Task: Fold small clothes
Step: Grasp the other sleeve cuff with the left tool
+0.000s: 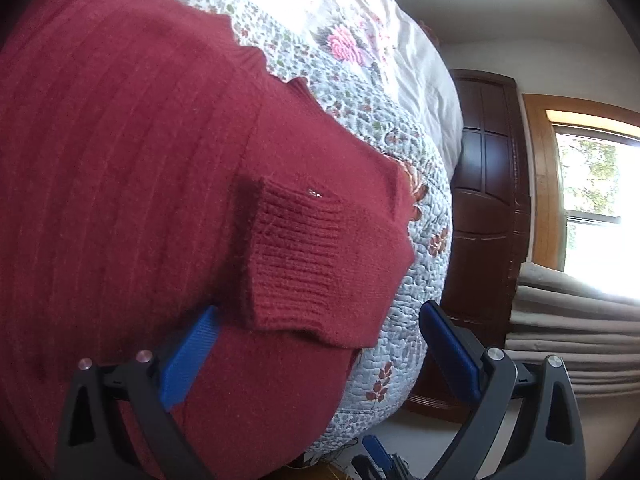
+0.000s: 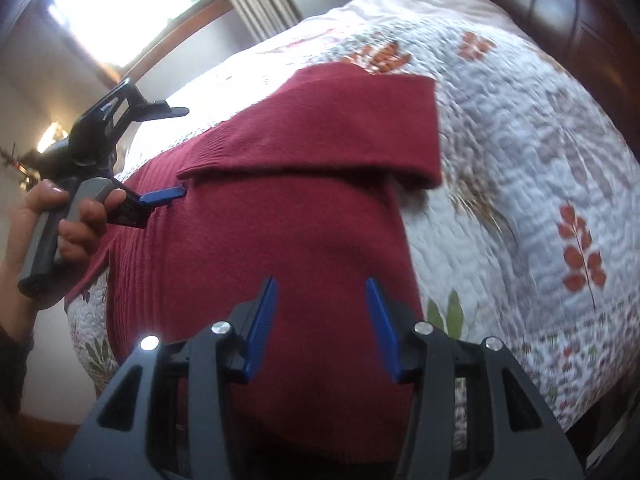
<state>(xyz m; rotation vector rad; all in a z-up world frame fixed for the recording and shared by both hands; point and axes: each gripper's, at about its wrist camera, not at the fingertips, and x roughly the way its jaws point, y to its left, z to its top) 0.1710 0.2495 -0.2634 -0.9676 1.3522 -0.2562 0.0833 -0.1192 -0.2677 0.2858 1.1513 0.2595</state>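
A quilted floral bed [image 2: 520, 152] serves as the folding surface, its spread giving the dark red knit sweater [image 2: 288, 240] a flat, wide place to lie. The sweater lies spread across the quilt, near the bed's edge, with one sleeve [image 2: 320, 148] turned in over the body, its ribbed cuff [image 1: 296, 256] resting on the torso, apparently the first fold in making a compact bundle.

The left tool [image 1: 320, 344] hovers wide open around the cuff end, gripping nothing; one blue pad [image 1: 188, 356] lies close against the knit beside the cuff. The right tool [image 2: 322, 328] hangs over the lower body of the sweater, its fingers parted and empty, seemingly placed to take the next fold.

Only the right wrist view shows a person's hand [image 2: 60, 220] around the left tool's grey handle, and the sleeve's whole folded length. Only the left wrist view shows the cuff's ribbing up close, a dark wooden door [image 1: 484, 200] and a bright window [image 1: 592, 200] beyond the bed.
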